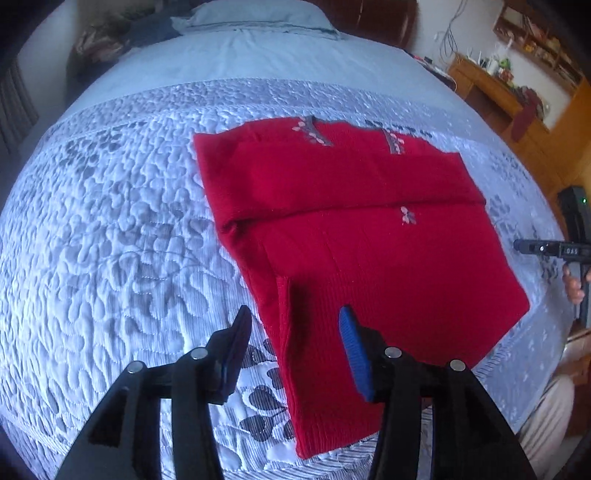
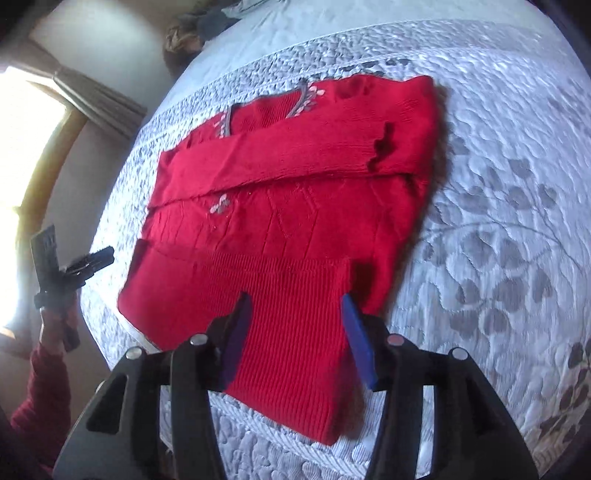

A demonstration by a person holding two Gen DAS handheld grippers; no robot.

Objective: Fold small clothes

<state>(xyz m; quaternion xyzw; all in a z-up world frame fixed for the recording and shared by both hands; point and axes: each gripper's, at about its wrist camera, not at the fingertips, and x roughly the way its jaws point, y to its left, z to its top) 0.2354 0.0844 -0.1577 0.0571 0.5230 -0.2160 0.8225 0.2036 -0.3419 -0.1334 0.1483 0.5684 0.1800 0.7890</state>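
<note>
Hand-held gripper, left (image 1: 293,341): jaws apart, nothing held, blue pads clear of the cloth, poised over the near left corner of the red sweater (image 1: 354,236). One finger (image 1: 236,350) hangs over the quilt, the other over the knit's ribbed hem. Right hand-held gripper (image 2: 295,338), same story: jaws parted w/ ribbed hem showing between them, pads not pressing on it, nothing gripped.

Sweater lies flat on the bed's pale blue quilted bedspread (image 1: 110,221), sleeves folded across the chest, grey-and-pink embroidered neckline (image 2: 266,107) at the far end, bottom hem nearest me. Small flower motif (image 1: 408,216) sits mid-front, just below the folded sleeve.

Bkgd: pillow (image 1: 255,16) at the head of the bed; wooden shelving (image 1: 517,92) at right; bright window w/ curtain (image 2: 96,99) in right wrist view. My left sleeve (image 2: 44,391) is red.
</note>
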